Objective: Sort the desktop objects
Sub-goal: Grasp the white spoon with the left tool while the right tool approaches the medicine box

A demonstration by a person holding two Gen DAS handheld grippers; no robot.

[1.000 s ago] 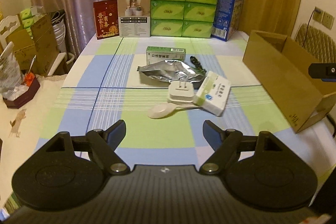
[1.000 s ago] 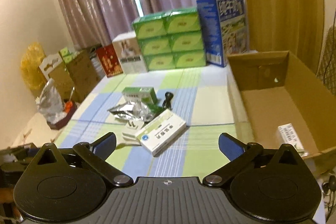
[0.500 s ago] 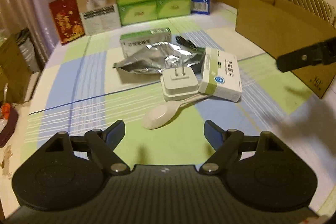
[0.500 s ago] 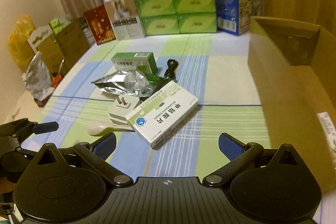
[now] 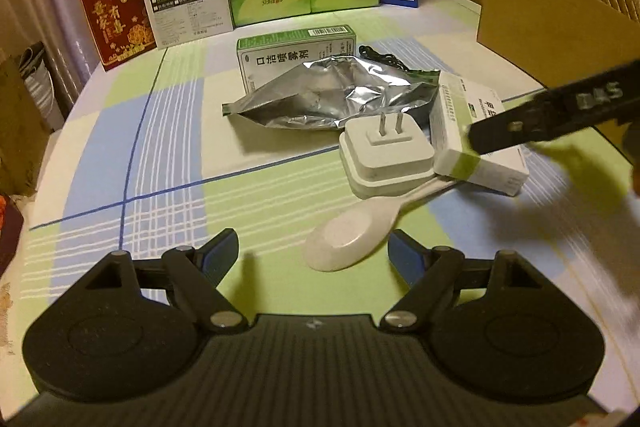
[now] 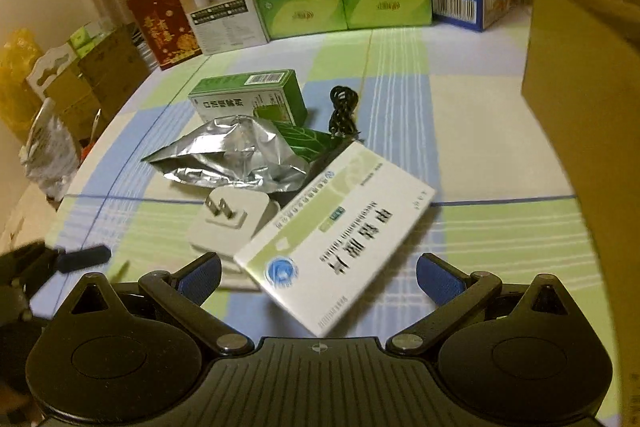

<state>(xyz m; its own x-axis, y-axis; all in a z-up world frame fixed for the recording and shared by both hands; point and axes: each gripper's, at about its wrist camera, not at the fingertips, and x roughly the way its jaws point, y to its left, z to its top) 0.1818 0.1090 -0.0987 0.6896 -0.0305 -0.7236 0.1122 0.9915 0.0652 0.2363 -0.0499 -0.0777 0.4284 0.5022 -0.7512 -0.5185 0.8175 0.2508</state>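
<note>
The white spoon's (image 5: pixel 352 239) handle goes under the white plug (image 5: pixel 386 157) and the white medicine box (image 5: pixel 476 135). In the right wrist view the box's (image 6: pixel 340 223) small print is too blurry to read. The brown cardboard box (image 6: pixel 580 75) is cut off at the right edge. The black cable (image 5: pixel 380 57) is mostly hidden behind the silver bag (image 5: pixel 332 97).

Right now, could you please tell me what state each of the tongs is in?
Left tongs: open, holding nothing; the white spoon lies just ahead.
Right tongs: open, holding nothing; the white medicine box lies between the fingers, ungripped.
</note>
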